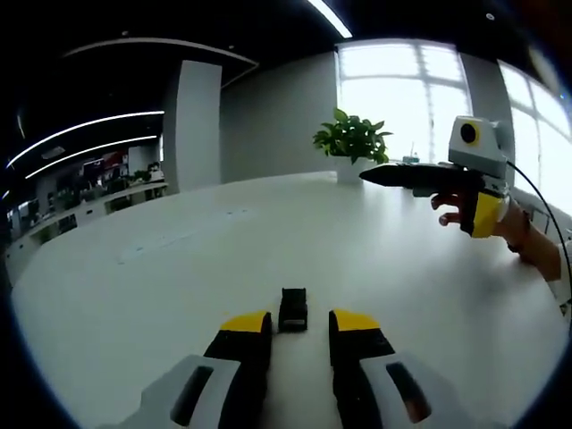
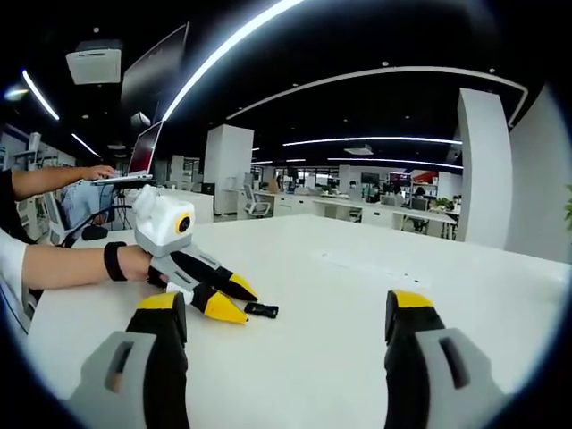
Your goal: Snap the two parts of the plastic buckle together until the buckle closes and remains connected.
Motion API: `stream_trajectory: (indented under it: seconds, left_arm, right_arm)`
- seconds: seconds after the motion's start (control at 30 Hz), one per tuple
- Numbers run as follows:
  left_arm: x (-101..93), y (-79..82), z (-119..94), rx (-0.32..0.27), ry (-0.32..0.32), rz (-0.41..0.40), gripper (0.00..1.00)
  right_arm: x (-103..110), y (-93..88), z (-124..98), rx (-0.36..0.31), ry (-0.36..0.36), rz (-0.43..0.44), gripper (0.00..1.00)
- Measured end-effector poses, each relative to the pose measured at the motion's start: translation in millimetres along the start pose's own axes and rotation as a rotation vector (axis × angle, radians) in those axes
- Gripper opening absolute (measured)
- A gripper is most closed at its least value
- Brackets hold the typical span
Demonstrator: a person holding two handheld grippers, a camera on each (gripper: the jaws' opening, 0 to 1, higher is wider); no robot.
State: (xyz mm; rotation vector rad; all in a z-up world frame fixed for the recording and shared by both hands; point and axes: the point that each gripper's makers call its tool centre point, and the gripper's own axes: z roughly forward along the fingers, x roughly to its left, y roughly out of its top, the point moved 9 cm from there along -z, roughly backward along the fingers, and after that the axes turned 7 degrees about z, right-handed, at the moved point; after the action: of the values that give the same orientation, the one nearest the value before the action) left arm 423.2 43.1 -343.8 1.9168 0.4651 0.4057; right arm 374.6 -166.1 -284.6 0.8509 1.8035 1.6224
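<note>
In the left gripper view the left gripper (image 1: 299,329) shows its two yellow-tipped jaws rising from the bottom of the frame, parted and holding nothing, with a small black buckle piece (image 1: 292,308) lying on the white table (image 1: 179,268) just ahead of the gap between the tips. In the right gripper view the same gripper (image 2: 231,298) comes in from the left of the frame, tips low on the table and the buckle piece (image 2: 262,310) just beside them. The right gripper (image 2: 286,326) stands wide open and empty at the bottom of its own view; from the left gripper view it hangs in the upper right of the frame (image 1: 368,175), well above the table, and there its jaws look drawn together, so the two views disagree. Nothing has been picked up, and a second buckle half cannot be made out, so the snapping looks wholly ahead. A potted plant (image 1: 351,143) stands far off at the upper centre, clear of the work; nothing blocks the approach.
</note>
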Motion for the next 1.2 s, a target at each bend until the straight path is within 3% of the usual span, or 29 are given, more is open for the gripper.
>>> stream_trajectory:
  seconds: [0.1, 0.23, 0.43, 0.73, 0.87, 1.07, 1.2]
  left_arm:
    - [1.3, 0.7, -2, -0.022, 0.02, 0.017, 0.37]
    - [5.1, 0.4, -1, -0.031, 0.066, 0.04, 0.64]
    - [9.5, 1.6, -1, -0.047, 0.102, -0.017, 0.98]
    - [11.2, 3.1, -8, -0.05, 0.103, -0.02, 1.0]
    - [8.5, 6.3, -10, -0.067, 0.065, -0.032, 1.0]
    - [5.7, 8.4, -11, -0.045, 0.067, -0.008, 1.0]
    - [1.6, 17.6, -15, -0.06, 0.08, -0.014, 1.0]
  right_arm:
    - [0, -0.4, 0, 0.003, 0.0, -0.001, 0.92]
    - [2, -1.0, 0, 0.005, 0.002, -0.001, 0.92]
    - [2, -1.2, 0, 0.003, 0.0, 0.0, 0.93]
    - [4, -3.3, -1, 0.008, -0.002, 0.001, 0.93]
    - [4, -3.5, 0, 0.011, -0.001, 0.004, 0.94]
    - [3, -3.2, -2, 0.004, -0.013, 0.027, 0.98]
    - [5, -3.3, -3, 0.007, -0.007, 0.05, 1.0]
